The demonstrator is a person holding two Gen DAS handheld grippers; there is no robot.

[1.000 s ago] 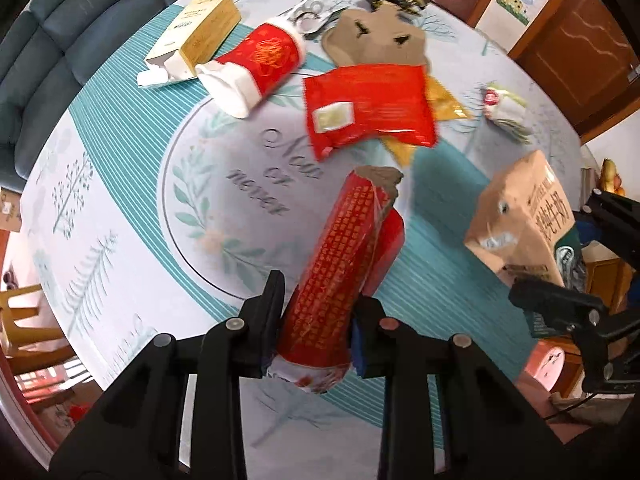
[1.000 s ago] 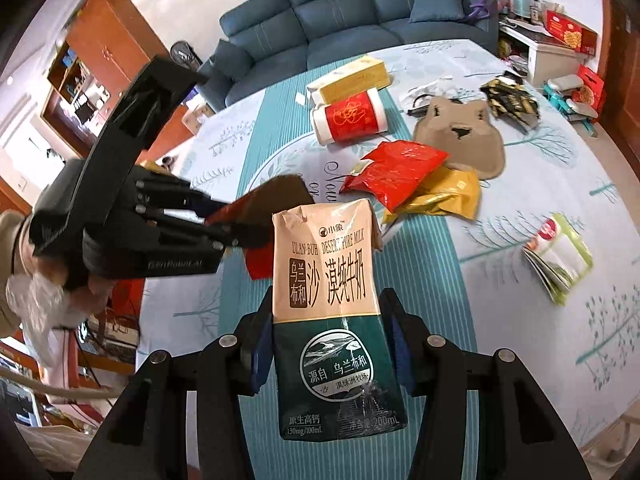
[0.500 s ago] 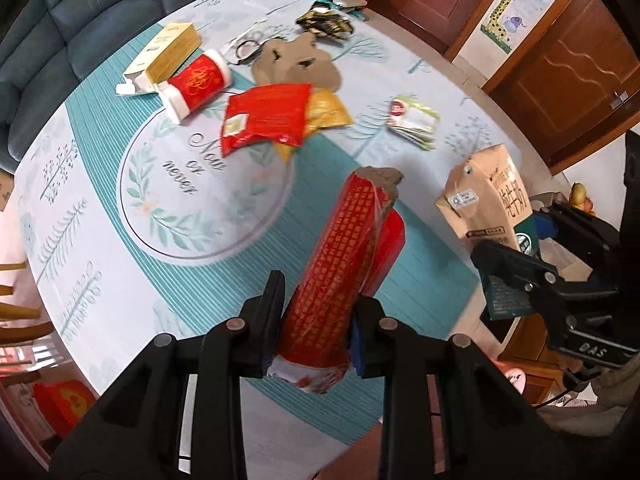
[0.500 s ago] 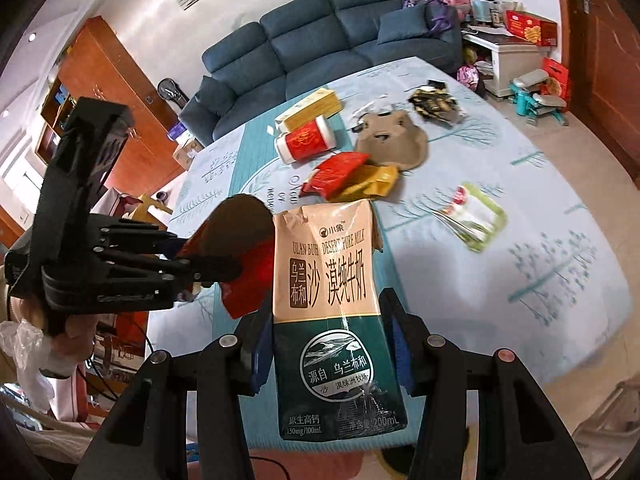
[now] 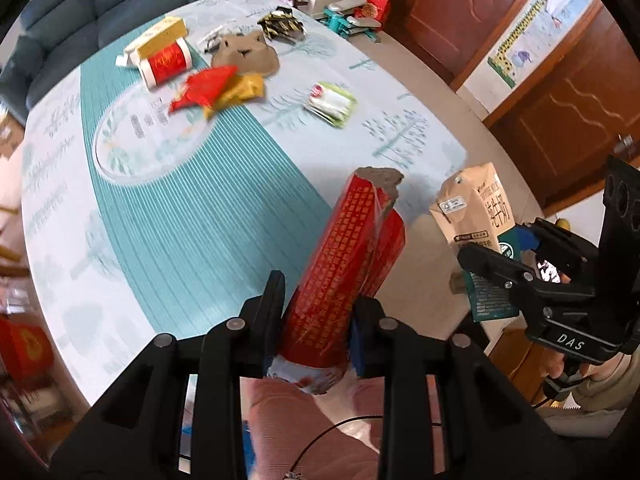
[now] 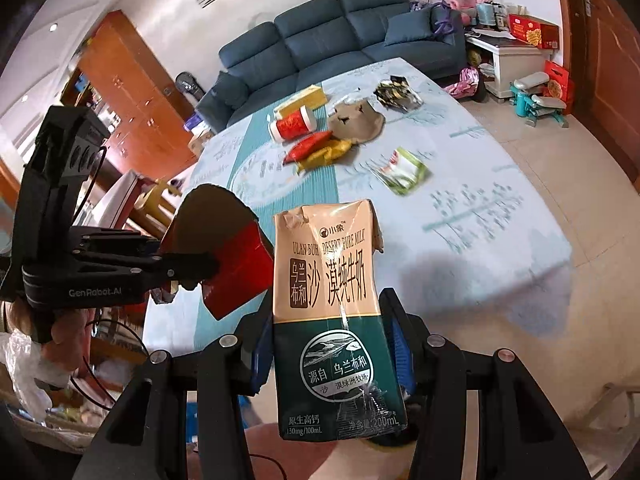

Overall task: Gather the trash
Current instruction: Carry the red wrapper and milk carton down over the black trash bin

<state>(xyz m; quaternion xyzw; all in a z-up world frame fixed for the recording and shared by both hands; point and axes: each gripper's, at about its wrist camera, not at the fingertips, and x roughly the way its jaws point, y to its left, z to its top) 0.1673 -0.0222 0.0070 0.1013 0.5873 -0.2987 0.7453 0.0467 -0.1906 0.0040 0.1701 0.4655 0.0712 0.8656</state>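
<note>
The red wrapper tube (image 5: 352,264), clamped in the left gripper (image 5: 316,316), and the milk carton (image 6: 334,312), clamped in the right gripper (image 6: 328,344), have pulled back past the table's (image 5: 192,216) near edge, likely heading for disposal, leaving other litter far behind.

A big blue sofa (image 6: 344,36) stands behind a round table (image 6: 500,216) with a blue-green cloth. Brown wooden cupboards (image 6: 132,96) line one wall. The floor (image 6: 580,152) is pale tile. Walls are white.
</note>
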